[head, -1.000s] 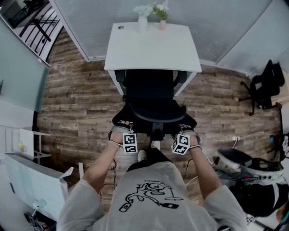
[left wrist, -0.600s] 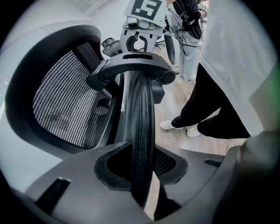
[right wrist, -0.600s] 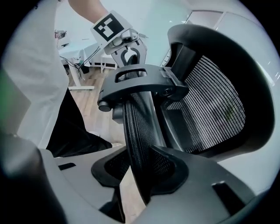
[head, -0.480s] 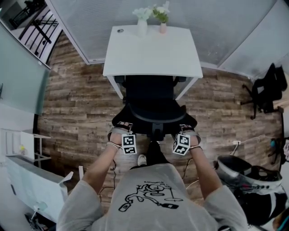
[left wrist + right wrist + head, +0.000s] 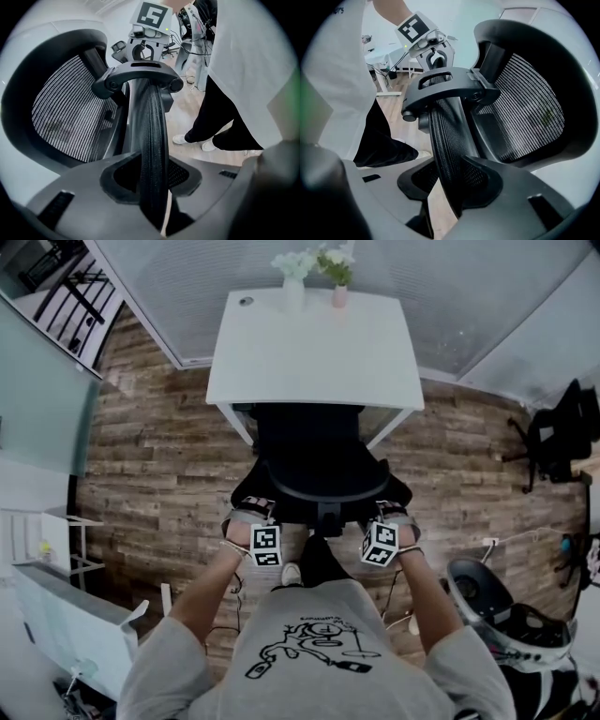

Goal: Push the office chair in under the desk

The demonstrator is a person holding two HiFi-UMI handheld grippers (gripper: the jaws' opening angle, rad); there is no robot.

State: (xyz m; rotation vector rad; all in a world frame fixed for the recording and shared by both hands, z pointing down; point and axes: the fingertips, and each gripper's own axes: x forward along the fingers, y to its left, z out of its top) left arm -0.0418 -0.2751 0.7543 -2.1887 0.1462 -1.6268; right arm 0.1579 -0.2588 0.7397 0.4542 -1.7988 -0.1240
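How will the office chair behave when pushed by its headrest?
Office chair likely glides easily on the plank floor; its wheels aren't visible. Mesh headrest sits on a jointed bracket, so it may flex or pivot before the chair moves.

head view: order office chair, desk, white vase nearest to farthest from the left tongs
1. office chair, its backrest edge held in the left tongs, whose jaws are opening.
2. desk, beyond the chair.
3. white vase, at the desk's far edge.
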